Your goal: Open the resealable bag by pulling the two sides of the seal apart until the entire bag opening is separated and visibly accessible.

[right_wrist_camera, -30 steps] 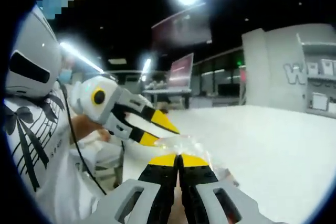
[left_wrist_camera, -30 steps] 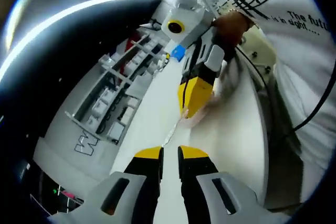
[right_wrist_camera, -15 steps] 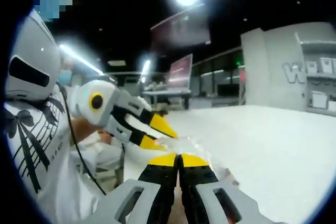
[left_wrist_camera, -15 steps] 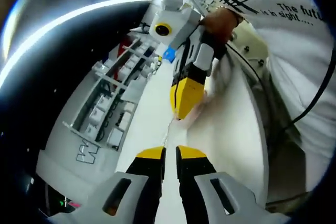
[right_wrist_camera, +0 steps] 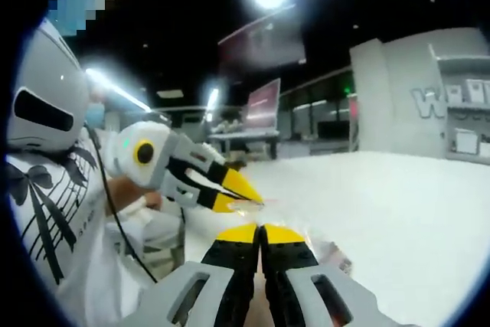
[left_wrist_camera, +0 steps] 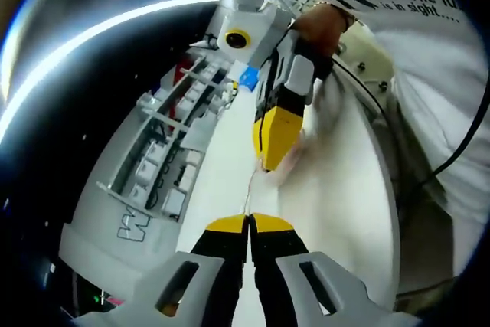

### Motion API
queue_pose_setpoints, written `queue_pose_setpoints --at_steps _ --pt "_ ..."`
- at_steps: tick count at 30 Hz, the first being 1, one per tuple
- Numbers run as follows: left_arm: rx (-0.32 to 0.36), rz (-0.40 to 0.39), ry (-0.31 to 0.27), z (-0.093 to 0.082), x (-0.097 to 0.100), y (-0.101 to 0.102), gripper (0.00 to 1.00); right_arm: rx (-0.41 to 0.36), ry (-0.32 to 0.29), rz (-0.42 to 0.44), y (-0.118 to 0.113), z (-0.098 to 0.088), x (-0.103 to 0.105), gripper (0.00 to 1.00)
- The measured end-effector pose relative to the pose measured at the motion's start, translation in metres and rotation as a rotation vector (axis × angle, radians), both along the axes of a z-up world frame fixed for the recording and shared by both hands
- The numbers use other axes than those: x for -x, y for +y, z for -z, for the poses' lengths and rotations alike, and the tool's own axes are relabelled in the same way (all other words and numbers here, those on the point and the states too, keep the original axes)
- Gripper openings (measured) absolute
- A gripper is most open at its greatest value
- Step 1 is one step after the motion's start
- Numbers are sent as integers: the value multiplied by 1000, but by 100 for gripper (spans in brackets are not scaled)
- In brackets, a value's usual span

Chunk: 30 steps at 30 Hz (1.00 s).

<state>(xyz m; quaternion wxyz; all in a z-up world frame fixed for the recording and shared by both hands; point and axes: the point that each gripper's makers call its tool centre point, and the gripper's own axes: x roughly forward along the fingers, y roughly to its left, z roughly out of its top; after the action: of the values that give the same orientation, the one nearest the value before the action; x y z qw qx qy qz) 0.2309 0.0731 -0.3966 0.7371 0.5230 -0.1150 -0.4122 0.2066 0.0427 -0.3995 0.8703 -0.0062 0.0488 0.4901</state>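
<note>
A clear resealable bag (left_wrist_camera: 252, 189) is stretched as a thin edge between my two grippers above the white table (left_wrist_camera: 337, 189). My left gripper (left_wrist_camera: 249, 223) is shut on the bag's near edge. Opposite it, my right gripper (left_wrist_camera: 266, 165) points down at me, shut on the far edge, with crumpled plastic beside its tip. In the right gripper view, my right gripper (right_wrist_camera: 260, 229) is shut on the bag (right_wrist_camera: 285, 218). The left gripper (right_wrist_camera: 249, 203) comes in from the left, its yellow tips pinched together on the plastic just above mine.
A grey shelving unit (left_wrist_camera: 164, 151) with small bins runs along the table's far side, with a grey wall panel (right_wrist_camera: 429, 101) beside it. The person's white printed shirt (left_wrist_camera: 436, 51) and a black cable (left_wrist_camera: 459, 143) are close on the near side. Bare tabletop (right_wrist_camera: 398, 204) lies to the right.
My left gripper's jaws, slightly apart before, have closed onto the bag's edge. The right gripper stays shut on the bag. Both views shifted a little.
</note>
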Motion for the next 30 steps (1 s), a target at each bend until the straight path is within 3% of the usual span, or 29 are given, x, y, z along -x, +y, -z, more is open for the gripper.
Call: queue_pose_setpoints --at_steps 5,9,14,17,24,30 --pt "12 -5 -12 -2 0 2 1 -6 18 0 -11 -4 6 2" --pt "13 -11 -21 -2 0 4 1 -106 -1 21 -21 -31 10 6" --pt "28 -2 -41 -6 0 1 1 -109 -29 25 -17 -46 8 10" --pt "35 6 -52 -10 1 -2 1 -108 33 35 -10 -43 2 9" --pt "42 28 -79 -17 5 -6 1 -164 248 6 5 -38 -9 7" --pt "41 44 -95 -19 6 -10 1 -171 290 4 9 -36 -10 7"
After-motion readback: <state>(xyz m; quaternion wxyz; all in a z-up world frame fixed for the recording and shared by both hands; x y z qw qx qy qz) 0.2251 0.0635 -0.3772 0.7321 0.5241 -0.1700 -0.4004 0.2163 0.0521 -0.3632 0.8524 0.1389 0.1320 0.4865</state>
